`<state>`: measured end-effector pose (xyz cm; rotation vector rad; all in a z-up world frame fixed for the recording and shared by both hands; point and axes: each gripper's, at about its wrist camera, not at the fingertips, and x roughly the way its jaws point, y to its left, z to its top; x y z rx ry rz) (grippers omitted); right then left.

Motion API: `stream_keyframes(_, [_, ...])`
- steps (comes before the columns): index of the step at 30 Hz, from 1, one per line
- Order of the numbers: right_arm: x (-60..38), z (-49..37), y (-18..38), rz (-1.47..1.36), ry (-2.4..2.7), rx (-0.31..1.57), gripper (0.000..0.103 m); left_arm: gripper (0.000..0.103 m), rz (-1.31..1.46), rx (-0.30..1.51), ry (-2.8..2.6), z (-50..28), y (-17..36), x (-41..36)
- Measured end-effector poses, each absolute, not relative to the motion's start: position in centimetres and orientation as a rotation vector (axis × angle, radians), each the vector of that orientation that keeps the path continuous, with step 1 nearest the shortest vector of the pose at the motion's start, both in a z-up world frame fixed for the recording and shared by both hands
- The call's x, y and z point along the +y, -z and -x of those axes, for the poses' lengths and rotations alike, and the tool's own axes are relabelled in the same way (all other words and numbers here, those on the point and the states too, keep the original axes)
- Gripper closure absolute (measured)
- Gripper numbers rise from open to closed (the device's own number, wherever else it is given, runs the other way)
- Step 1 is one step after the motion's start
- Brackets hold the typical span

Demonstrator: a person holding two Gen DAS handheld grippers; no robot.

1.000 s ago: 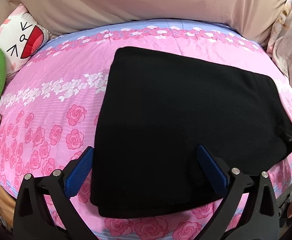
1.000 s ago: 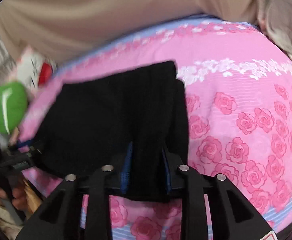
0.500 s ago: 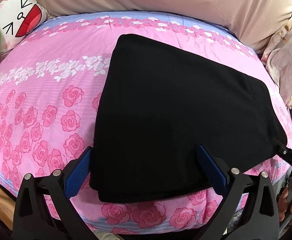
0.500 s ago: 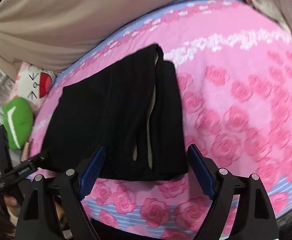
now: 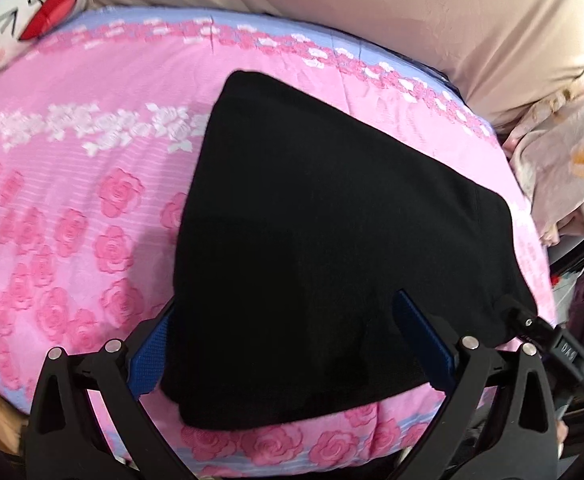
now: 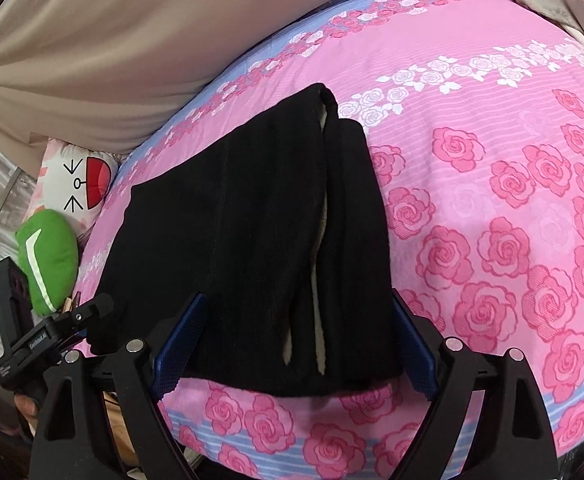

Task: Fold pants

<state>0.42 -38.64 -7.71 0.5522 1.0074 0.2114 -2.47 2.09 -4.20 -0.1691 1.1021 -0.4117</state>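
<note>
jaws, left: left gripper (image 5: 288,344) stands wide apart over the near edge of the pants (image 5: 332,248), clamped on nothing; its blue pads (image 5: 148,360) straddle the cloth without pinching it.
jaws, right: right gripper (image 6: 292,344) is apart too, pads on either side of the stacked end of the pants (image 6: 252,240), holding nothing.
just changed: a second ago the right jaws were closed on the cloth's edge; they have since let go and drawn back, so the fold now lies free. the left gripper has stayed open throughout and has only shifted its angle a little.
pants: a compact black rectangle, folded flat on the bed (image 5: 72,208), near the front edge. from the right view several layers show at the near end, with pale lining peeking between them.
meaning for task: release with both jaws open suggests the last fold is laid down. i judge the folding done or nearly so; at most a squaring-up of the layered end is left, since those edges do not line up exactly.
containers: none in view; nothing holds anything.
around: cat pillow (image 6: 76,184) and green plush (image 6: 48,264) sit at the bed's far left, well apart from the pants.
risk: nudging the stack while retreating could open the loose layers.
</note>
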Motion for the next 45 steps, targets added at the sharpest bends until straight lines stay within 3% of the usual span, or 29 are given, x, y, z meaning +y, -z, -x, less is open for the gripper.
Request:
stream_keyframes(4, [-38.5,-0.6,7.9,-0.574,-0.239,0.994,0.005,0.005,0.205,1.123,0.494,0.9,6.1,2.2])
stream_keyframes(13, [-38.5,-0.4,7.9,-0.572,-0.271,0.989,0.005,0.005,0.534,1.220,0.731,-0.7,7.3,7.2])
stream_keyframes(28, [-37.9,-3.8,8.4,-0.625,-0.310,0.912,0.005,0.008,0.374,1.166,0.670,-2.4,6.7,1.9])
stream_keyframes(29, [-37.8,-3.8,8.3,-0.622,-0.294,0.908,0.007,0.021,0.357,1.158,0.645,-2.3,6.6,1.9])
stream_keyframes(30, [-37.8,-3.7,8.3,-0.619,-0.274,0.908,0.020,0.045,0.326,1.151,0.605,-2.2,6.4,1.9])
stream_keyframes(31, [-38.0,-3.6,8.2,-0.609,-0.243,0.913,0.046,0.049,0.306,1.153,0.558,-2.1,6.3,2.0])
stream_keyframes(33, [-38.6,-3.3,8.3,-0.667,-0.271,0.907,0.059,0.067,0.321,1.143,0.561,-1.8,5.8,2.4])
stream_keyframes(37, [-37.8,-2.2,6.7,-0.617,-0.255,0.883,0.064,0.073,0.296,1.127,0.557,-0.8,4.3,2.4])
stream_keyframes(45, [-37.0,2.4,3.9,-0.582,-0.311,0.894,0.065,0.074,0.261,1.085,0.625,4.1,0.8,3.9])
